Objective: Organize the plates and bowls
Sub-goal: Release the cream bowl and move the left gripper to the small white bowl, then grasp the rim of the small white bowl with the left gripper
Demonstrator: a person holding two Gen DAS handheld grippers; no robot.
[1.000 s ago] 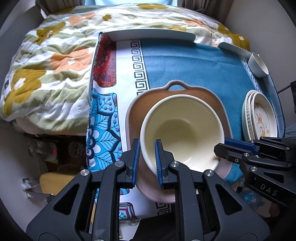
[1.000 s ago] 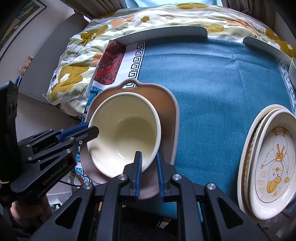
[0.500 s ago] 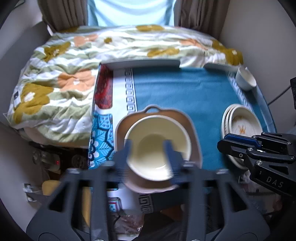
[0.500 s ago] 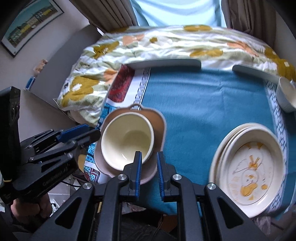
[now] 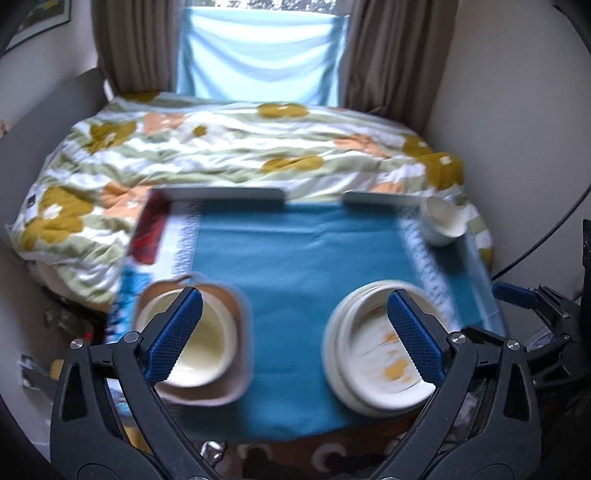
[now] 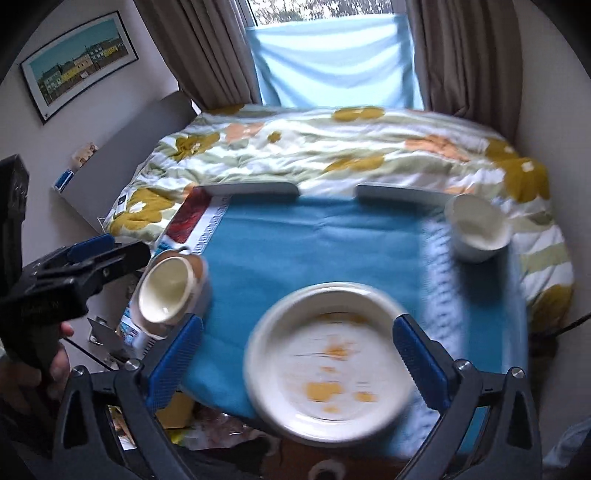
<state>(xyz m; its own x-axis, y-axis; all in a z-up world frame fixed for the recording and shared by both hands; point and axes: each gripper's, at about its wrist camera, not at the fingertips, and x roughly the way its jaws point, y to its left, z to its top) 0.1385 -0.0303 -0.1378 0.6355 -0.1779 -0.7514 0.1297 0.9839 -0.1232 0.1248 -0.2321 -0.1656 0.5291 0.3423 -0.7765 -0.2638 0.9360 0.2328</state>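
Left tool [image 5: 293, 332] wide apart, nothing gripped

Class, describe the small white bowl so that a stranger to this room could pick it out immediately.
Start at the blue cloth covering the table before the flowered quilt. Go to its far right corner: the small white bowl stands there alone, on nothing, unlike the cream bowl nested in a tan dish or the stacked plates.

Bed [image 6: 351, 147] with floral quilt fills the far half of the room. Behind it, window [image 6: 332, 14] half covered by a pale blue sheet [image 6: 336, 62], brown curtains [image 6: 207, 55] either side. Daylight through sheet. Framed picture [image 6: 79, 61] on left wall [image 6: 122, 96], plain off-white.
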